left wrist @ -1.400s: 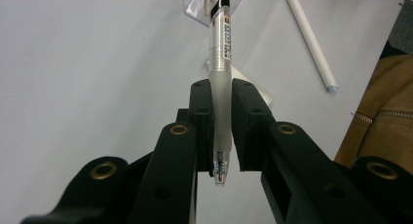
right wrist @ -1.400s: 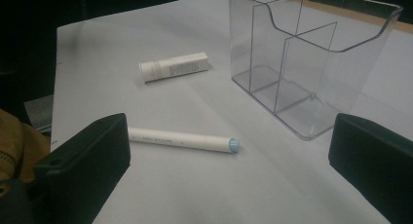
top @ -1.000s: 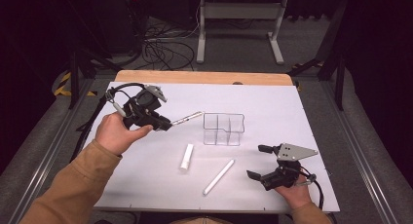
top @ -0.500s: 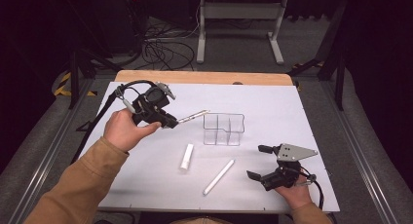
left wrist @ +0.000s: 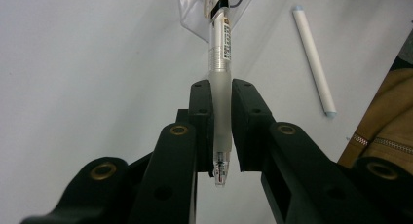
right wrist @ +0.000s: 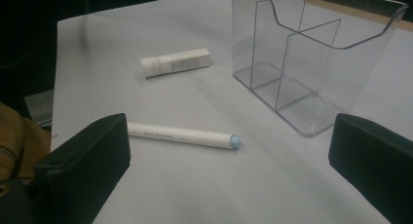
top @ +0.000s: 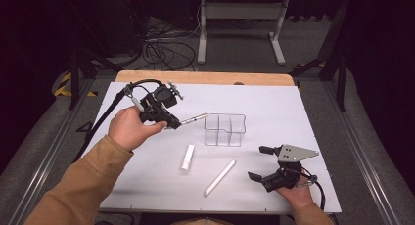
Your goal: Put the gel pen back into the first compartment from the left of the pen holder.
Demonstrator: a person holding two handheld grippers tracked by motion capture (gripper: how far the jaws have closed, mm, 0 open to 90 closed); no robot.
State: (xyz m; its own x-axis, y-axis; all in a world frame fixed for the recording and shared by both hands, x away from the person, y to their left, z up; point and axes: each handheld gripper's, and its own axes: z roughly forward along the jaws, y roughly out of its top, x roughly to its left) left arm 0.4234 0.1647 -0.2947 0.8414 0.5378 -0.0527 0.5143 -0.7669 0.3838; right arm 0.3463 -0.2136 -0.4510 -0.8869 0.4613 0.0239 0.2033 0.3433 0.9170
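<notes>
My left gripper (top: 171,121) is held above the table's left half, shut on a silver pen (top: 194,119) whose far end points at the clear divided organizer (top: 225,129). In the left gripper view the pen (left wrist: 218,63) runs up between the black jaws toward the organizer's corner (left wrist: 192,19). My right gripper (top: 259,162) rests open near the front right, nothing between its jaws. A long white marker (top: 219,177) lies to its left, and a short white tube (top: 187,157) lies further left. The right gripper view shows the marker (right wrist: 182,135), the tube (right wrist: 175,62) and the organizer (right wrist: 311,63).
The white table surface (top: 303,112) ends at a wooden strip (top: 205,78) at the back. A black cable (top: 105,120) trails from the left gripper off the left edge. Beyond the table stand dark floor, cables and a metal stand (top: 240,19).
My left gripper has carried the pen to the right and slightly toward the back, bringing its tip close to the organizer. The right gripper has stayed put.
</notes>
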